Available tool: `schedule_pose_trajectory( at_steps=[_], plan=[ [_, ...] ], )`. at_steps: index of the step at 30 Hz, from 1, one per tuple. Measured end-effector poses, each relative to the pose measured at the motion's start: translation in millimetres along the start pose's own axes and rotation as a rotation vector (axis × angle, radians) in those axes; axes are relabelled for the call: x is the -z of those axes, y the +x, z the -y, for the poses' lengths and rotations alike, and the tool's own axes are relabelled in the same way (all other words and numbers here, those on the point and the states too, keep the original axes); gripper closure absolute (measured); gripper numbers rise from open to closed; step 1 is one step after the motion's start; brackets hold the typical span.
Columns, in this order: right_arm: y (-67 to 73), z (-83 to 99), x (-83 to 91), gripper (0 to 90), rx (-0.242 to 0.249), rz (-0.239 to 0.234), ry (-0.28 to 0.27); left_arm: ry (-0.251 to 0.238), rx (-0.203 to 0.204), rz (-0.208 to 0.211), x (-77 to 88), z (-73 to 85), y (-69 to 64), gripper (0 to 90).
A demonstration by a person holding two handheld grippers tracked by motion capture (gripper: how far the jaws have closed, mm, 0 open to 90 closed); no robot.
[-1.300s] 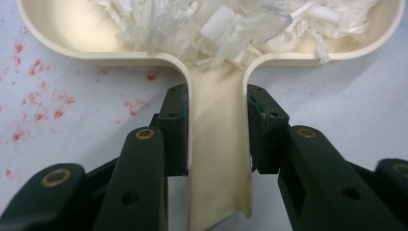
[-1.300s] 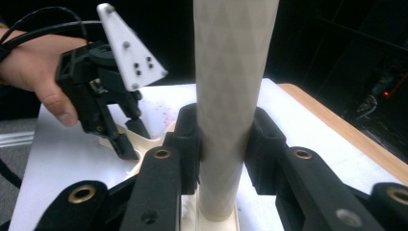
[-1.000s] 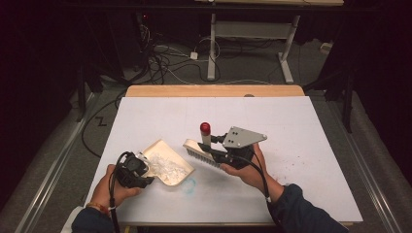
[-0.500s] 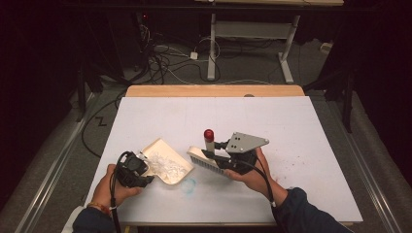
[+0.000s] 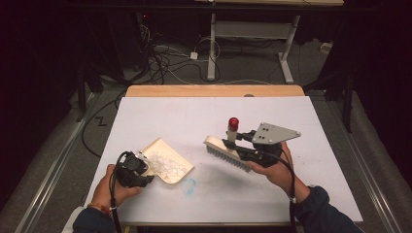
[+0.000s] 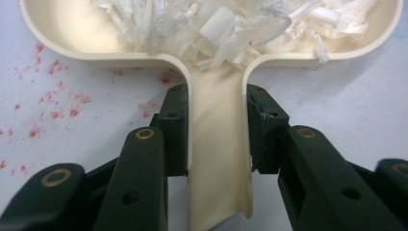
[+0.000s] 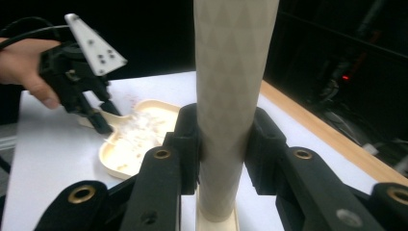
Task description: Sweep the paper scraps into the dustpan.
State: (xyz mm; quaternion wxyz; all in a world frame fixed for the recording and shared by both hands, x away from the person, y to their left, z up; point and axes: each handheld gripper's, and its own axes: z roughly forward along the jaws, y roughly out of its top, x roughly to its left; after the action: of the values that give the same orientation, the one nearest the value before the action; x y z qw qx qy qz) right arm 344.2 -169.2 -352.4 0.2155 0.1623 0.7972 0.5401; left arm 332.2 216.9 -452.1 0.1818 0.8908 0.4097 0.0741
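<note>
My left claw [image 5: 141, 167] low on counter [image 5: 311, 121], clamped on dustpan [image 5: 167, 165] handle; right claw [image 5: 231, 144] raised, gripping brush [image 5: 224, 151] handle.

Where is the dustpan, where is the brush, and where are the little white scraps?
dustpan [image 5: 180, 177]: high view, its bare front corner.
brush [image 5: 224, 154]: high view, its bristle head.
white scraps [image 6: 231, 24]: left gripper view, middle of the heap.

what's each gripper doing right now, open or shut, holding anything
Left gripper: shut on the handle of the dustpan, which holds white scraps.
Right gripper: shut on the handle of the brush.
</note>
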Motion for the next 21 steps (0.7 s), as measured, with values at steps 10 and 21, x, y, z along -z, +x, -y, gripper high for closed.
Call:
schedule_pose_trajectory(
  at_steps=[10, 21],
  plan=[
    [-21.6, 20.8, 41.1, 70.6, -0.048, 0.062, 0.040, 0.007, -0.005, -0.004, -2.0, -0.9, 1.1, 63.4],
    [-21.6, 41.2, 74.4, 70.6, -0.076, 0.061, 0.099, -0.009, 0.007, -0.008, -4.3, -2.1, 1.8, 63.4]
  ],
)
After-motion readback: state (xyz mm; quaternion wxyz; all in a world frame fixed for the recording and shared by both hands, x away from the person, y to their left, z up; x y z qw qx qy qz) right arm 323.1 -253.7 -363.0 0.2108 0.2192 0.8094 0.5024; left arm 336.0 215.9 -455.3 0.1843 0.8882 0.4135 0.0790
